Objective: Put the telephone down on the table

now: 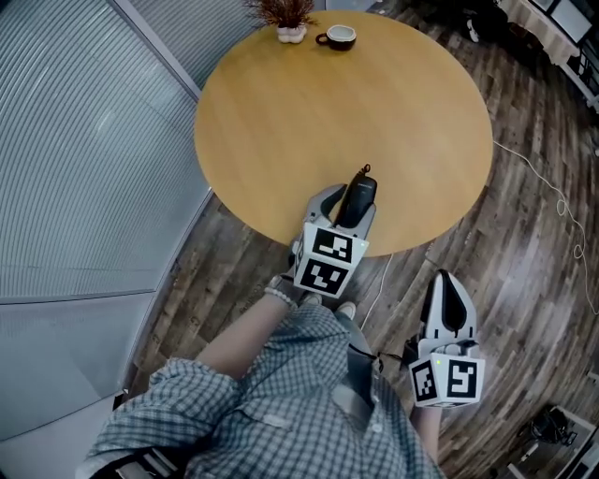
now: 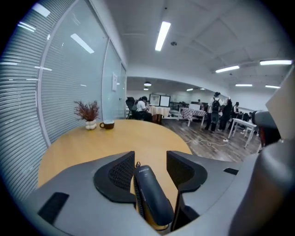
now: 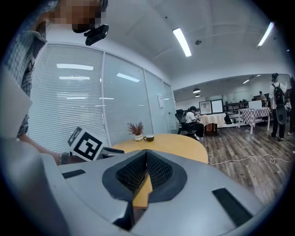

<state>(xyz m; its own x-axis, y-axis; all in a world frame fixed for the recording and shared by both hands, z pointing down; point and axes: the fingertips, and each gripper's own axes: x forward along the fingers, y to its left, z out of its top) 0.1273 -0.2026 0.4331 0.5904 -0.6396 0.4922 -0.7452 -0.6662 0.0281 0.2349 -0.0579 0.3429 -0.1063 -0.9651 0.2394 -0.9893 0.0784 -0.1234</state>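
Cordless telephone (image 1: 358, 198): set between the pads of the left claw (image 1: 348, 202), over the near edge of the round tabletop (image 1: 374, 103). Its long axis is laid along the claw, with the antenna pointed away from the person. Left claw: parted, with a gap seen beside the handset. Right claw (image 1: 447, 279): closed, empty.

This is an open-plan office. A glass partition wall (image 2: 69, 83) with slatted blinds runs along one side, and strip lights (image 2: 162, 35) line the white ceiling. Farther back stand desks with monitors (image 3: 210, 107), a seated person (image 3: 193, 120) working at one, and people with backpacks (image 2: 215, 110) standing among tables. The wood-plank floor (image 1: 524, 243) carries a loose white cable (image 1: 547, 187). A round counter (image 1: 281, 112) bears a potted dried plant (image 1: 285, 17) and a coffee cup (image 1: 339, 36).
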